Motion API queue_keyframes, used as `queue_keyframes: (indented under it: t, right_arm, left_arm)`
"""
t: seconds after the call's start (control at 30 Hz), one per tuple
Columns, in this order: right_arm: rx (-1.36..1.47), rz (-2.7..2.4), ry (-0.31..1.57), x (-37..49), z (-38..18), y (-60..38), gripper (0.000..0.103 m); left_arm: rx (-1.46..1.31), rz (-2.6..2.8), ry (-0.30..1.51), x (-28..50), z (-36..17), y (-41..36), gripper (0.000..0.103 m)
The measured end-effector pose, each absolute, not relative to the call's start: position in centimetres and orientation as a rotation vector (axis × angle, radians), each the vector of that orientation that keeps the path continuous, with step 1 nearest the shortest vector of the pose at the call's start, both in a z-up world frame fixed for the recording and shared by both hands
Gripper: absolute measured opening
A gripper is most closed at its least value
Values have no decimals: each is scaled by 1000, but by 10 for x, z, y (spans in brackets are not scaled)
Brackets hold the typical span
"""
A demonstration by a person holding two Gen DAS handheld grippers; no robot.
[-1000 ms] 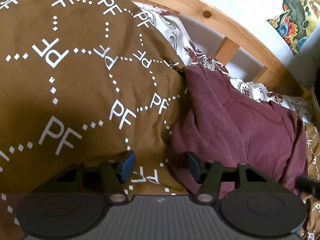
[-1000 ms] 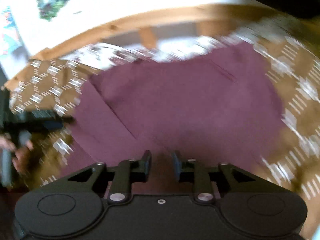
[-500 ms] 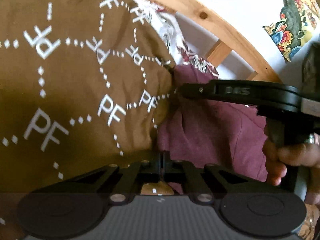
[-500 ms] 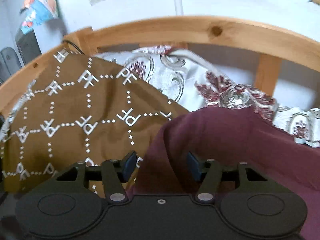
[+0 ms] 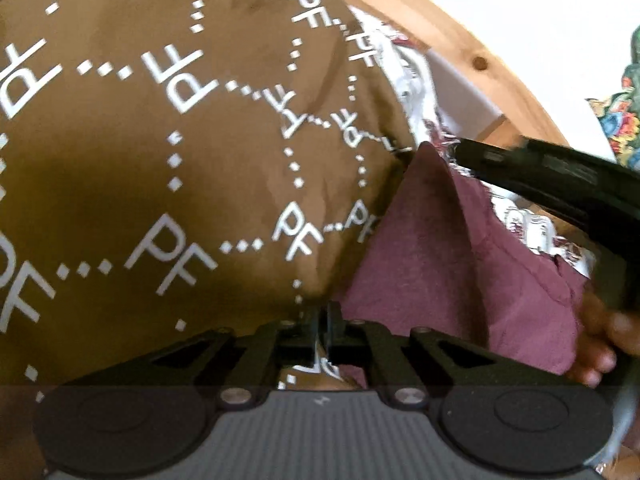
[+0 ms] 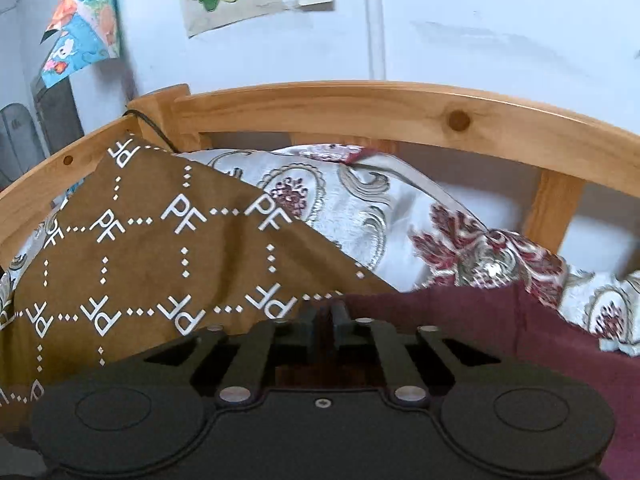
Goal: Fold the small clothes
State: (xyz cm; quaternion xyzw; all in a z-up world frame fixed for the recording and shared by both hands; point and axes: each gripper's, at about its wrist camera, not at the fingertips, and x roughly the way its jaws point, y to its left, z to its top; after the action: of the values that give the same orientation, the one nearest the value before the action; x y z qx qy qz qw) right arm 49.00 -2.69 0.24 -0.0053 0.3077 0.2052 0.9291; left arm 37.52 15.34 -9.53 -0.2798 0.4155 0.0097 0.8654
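The maroon garment [image 5: 448, 264] lies bunched on a bed, over a brown blanket [image 5: 168, 160] printed with white "PF" letters, close to the wooden bed rail [image 6: 360, 108] at the far edge. Both hand-held tools grip it: this appears to be the pick-up stage of a fold, with two points of one edge taken before the cloth is carried over.

Largest to smallest: the brown blanket covers most of the bed's near and left side; a cream floral bedsheet [image 6: 360, 208] shows beyond it, running to the rail; the garment sits at the blanket's right border, one corner drawn up into a peak.

The left gripper [image 5: 322, 330] is clamped together at the garment's near edge, where maroon cloth and brown blanket meet; whether it pinches only the garment or some blanket too cannot be told. The right gripper [image 6: 324, 320] is closing, its fingers nearly together on the maroon hem at the garment's far corner. In the left wrist view that tool reaches in from the right, with the person's hand [image 5: 600, 344] behind it.

The next move likely calls for a firm right-hand pinch, then lifting both corners together and laying them evenly across the garment. Open room lies over the blanket toward the near and left side; the rail and wall close off the far edge.
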Motion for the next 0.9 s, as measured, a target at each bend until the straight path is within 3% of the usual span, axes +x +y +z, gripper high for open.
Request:
queue_keyframes:
  t: [0.1,0.17,0.27,0.37,0.53,0.67,0.9]
  right_arm:
    - [0,407,626,473,11,-52,41]
    - [-5,375,623,455,16,-76,52]
    - [-47,303,634,419,13,-113,70]
    - [-91,212,685,373,-4,-150,82]
    - [-112,95,760,292,-39,-193,93]
    - [-109,55,770,251,-64,-204,96]
    - [-352,-26,800,229,-98,-192,97]
  left_arm:
    - [-581,34,868,375,-95,155,10]
    - [-576,39,857,373,-91,153,34]
    - [-545,44,830,369,-84,147,62]
    - [-466,73,805,365,-77,135,85]
    - [-375,104,800,360,-73,118,97]
    - [-297,116,792,346,-74,105,99]
    - [-190,102,775,308,-61,90,100]
